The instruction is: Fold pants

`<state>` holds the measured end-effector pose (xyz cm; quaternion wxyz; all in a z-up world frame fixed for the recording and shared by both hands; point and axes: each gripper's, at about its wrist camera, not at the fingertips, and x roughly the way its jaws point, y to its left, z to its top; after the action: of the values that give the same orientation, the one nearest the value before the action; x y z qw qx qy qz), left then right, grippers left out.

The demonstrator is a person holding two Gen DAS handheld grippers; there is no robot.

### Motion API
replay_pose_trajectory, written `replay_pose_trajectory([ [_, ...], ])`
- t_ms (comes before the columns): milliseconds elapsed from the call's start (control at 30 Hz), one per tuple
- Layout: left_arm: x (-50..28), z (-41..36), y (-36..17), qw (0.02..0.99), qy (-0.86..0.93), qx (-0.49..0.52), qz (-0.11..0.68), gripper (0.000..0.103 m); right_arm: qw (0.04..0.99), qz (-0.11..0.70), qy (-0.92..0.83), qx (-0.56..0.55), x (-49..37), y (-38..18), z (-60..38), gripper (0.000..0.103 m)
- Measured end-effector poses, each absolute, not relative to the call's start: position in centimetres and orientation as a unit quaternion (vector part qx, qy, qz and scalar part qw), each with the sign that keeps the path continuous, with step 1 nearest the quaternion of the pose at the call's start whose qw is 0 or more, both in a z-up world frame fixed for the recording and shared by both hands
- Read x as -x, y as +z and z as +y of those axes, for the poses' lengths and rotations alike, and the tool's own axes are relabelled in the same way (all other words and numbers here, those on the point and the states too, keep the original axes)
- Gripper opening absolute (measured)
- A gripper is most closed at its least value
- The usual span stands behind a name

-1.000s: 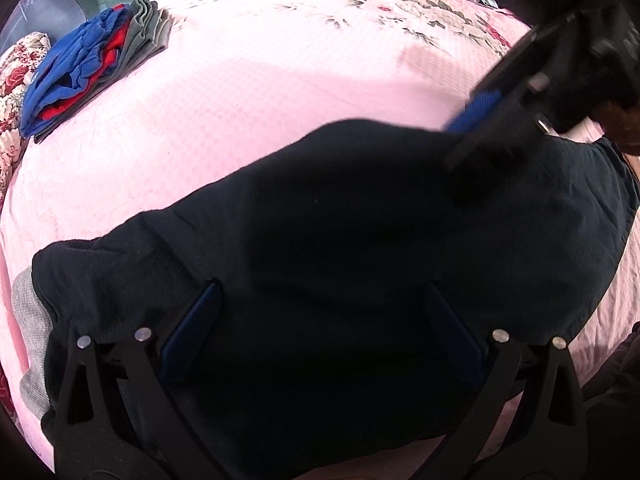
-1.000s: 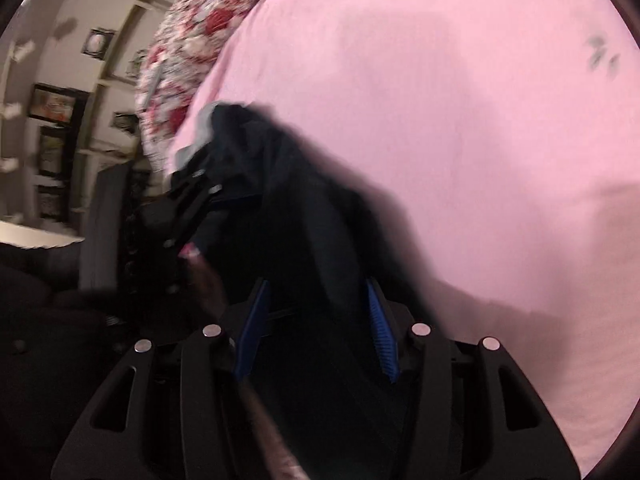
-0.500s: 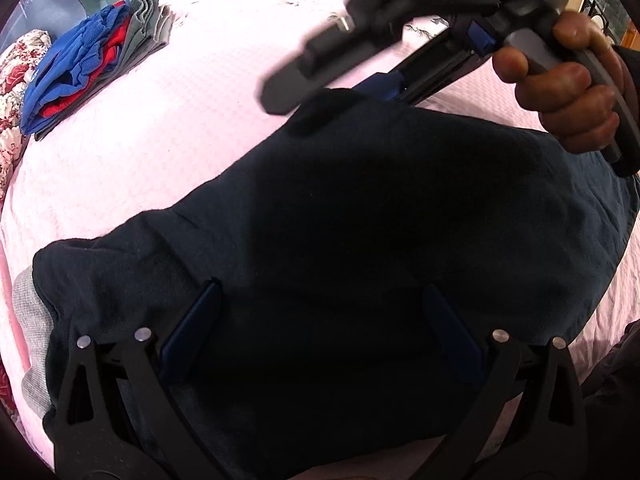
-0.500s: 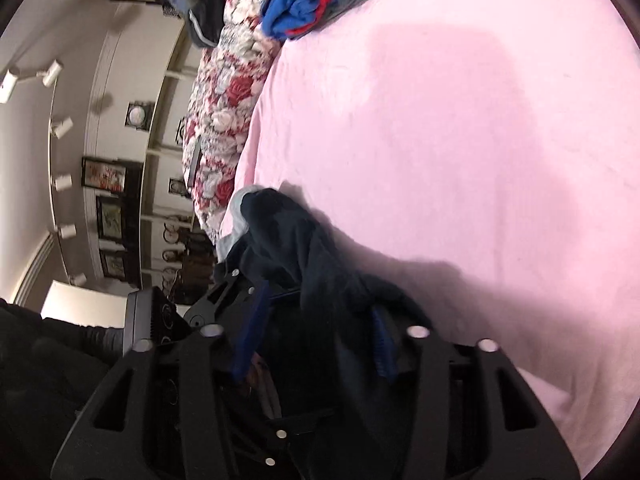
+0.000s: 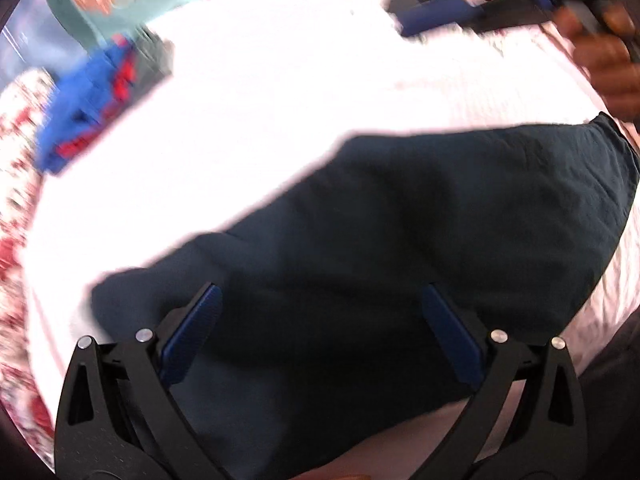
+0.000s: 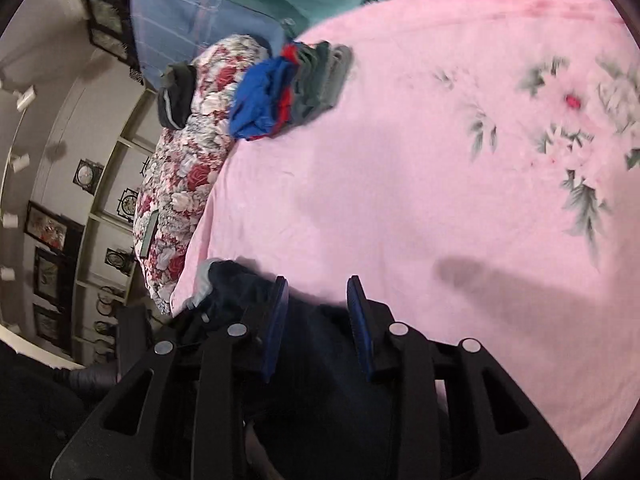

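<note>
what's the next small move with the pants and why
Probably set the pants aside onto the stack of folded clothes: they lie as a compact dark fold on the pink bedsheet, and both the left tongs and right tongs hover over them holding nothing.

- Your pile of folded clothes (image 5: 100, 96) looks smeared in the left view.
- Your right gripper (image 5: 448, 12) is blurry and cut off at the top edge.

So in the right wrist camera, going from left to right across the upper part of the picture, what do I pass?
Framed pictures on the wall → flowered quilt → pile of blue, red and grey clothes → bare pink sheet → printed flowers on that sheet.
</note>
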<state>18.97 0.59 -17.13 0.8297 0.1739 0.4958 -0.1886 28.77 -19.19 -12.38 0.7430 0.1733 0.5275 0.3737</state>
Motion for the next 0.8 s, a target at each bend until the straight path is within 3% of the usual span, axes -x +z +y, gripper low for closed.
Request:
replay_pose_trajectory([
  [200,-19.0,8.9,-17.8,0.837,-0.118,-0.161,0.509,0.101,0.746,0.545,0.354,-0.143,-22.1,-15.1,-15.2,0.034],
  [300,-19.3,12.5,-19.5,0.840,-0.141,-0.099,0.514,0.101,0.766,0.570,0.281,-0.100,-20.6,-18.8,-14.0,0.031],
  [400,-19.8,12.6,-19.1,0.834,-0.139,-0.092,0.527,0.101,0.783,0.559,0.238,-0.136,-19.8,-17.4,-15.7,0.032],
  [533,-19.4,11.6,-16.9,0.844,-0.134,-0.113,0.506,0.101,0.847,0.473,0.132,-0.206,-15.7,-13.4,-23.1,0.058],
  [800,-18.1,1.8,-14.7,0.836,-0.223,-0.174,0.471,0.101,0.803,0.379,-0.190,-0.420,-2.1,-14.3,-41.9,0.058],
])
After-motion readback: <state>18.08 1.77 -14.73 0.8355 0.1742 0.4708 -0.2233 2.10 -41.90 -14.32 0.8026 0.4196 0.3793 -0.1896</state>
